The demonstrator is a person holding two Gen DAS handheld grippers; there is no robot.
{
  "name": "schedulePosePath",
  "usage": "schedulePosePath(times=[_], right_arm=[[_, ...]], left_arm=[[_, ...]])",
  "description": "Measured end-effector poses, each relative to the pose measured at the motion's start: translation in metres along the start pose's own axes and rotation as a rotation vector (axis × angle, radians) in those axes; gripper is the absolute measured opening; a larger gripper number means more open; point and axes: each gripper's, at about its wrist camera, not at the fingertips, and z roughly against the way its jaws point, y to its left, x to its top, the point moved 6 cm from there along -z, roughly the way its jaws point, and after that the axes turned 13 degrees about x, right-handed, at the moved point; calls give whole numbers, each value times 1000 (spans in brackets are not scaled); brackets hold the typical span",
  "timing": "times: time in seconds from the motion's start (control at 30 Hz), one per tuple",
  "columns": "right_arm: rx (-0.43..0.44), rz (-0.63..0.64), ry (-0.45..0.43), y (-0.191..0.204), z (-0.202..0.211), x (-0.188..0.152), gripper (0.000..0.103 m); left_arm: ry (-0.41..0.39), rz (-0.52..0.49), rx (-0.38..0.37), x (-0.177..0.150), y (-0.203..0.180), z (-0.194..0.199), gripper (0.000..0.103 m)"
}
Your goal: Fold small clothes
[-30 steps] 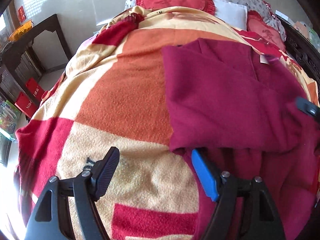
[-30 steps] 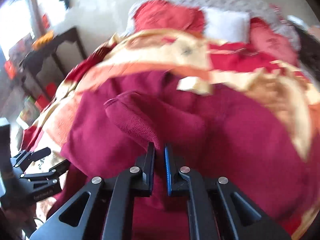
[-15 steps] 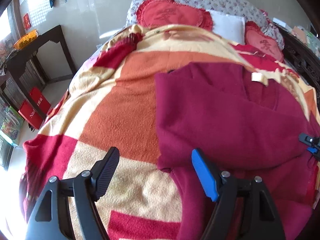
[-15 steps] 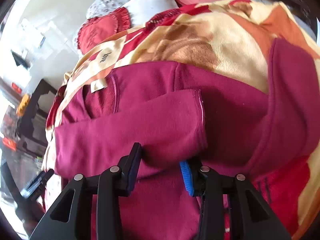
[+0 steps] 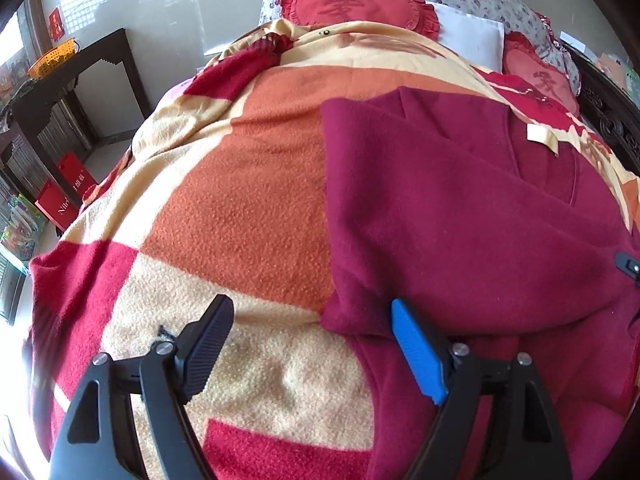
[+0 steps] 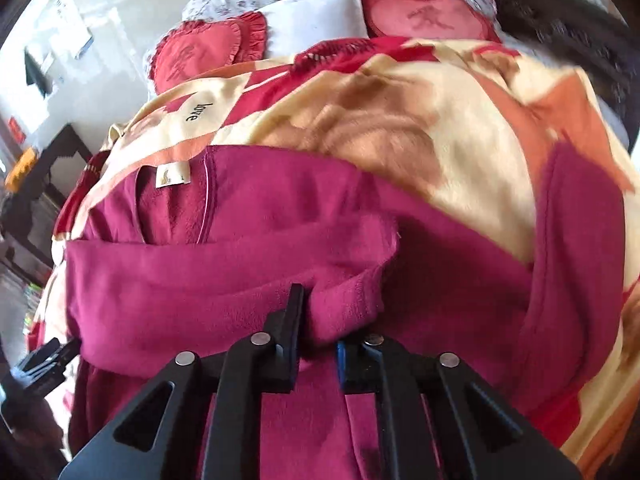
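A dark magenta fleece top (image 5: pixel 460 216) lies on a checked orange, cream and red blanket (image 5: pixel 248 208) on the bed, with one sleeve folded across its chest. A cream label (image 5: pixel 540 136) marks the neck. My left gripper (image 5: pixel 316 344) is open and empty, hovering at the top's left lower edge. In the right wrist view the top (image 6: pixel 248 280) fills the middle, its label (image 6: pixel 172 174) at upper left. My right gripper (image 6: pixel 320 336) has closed on the cuff end of the folded sleeve (image 6: pixel 344 304). Its other sleeve (image 6: pixel 576 264) runs up the right side.
Red heart cushions (image 5: pixel 352 4) and a white pillow (image 5: pixel 468 36) lie at the head of the bed. A dark wooden table (image 5: pixel 68 80) with an orange basket (image 5: pixel 52 54) stands left of the bed, with red bags (image 5: pixel 68 192) on the floor. A dark carved frame (image 5: pixel 608 116) runs along the right.
My right gripper laid the sleeve across the chest and opened, then narrowed again onto the sleeve's cuff end. My left gripper stayed open and pulled back slightly.
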Motion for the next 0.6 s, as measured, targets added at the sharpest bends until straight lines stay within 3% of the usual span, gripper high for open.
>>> schedulePosePath(times=[0.03, 0.23, 0.3, 0.4, 0.47, 0.6], right_arm=[[-13, -11, -1, -3, 6, -2, 8], [6, 9, -14, 6, 36, -18, 10], [14, 52, 15, 13, 32, -24, 11], [-25, 80, 134, 11, 3, -37, 14], [-43, 106, 146, 12, -1, -37, 15], [32, 93, 135, 20, 20, -33, 15]], left_arm=[[1, 2, 0, 0, 1, 0, 85], [-2, -6, 14, -3, 1, 6, 85], [-1, -9, 22, -4, 2, 9, 85], [-2, -15, 27, -6, 1, 18, 84], [-13, -19, 26, -7, 1, 26, 84], [-24, -23, 8, -9, -3, 45, 84]])
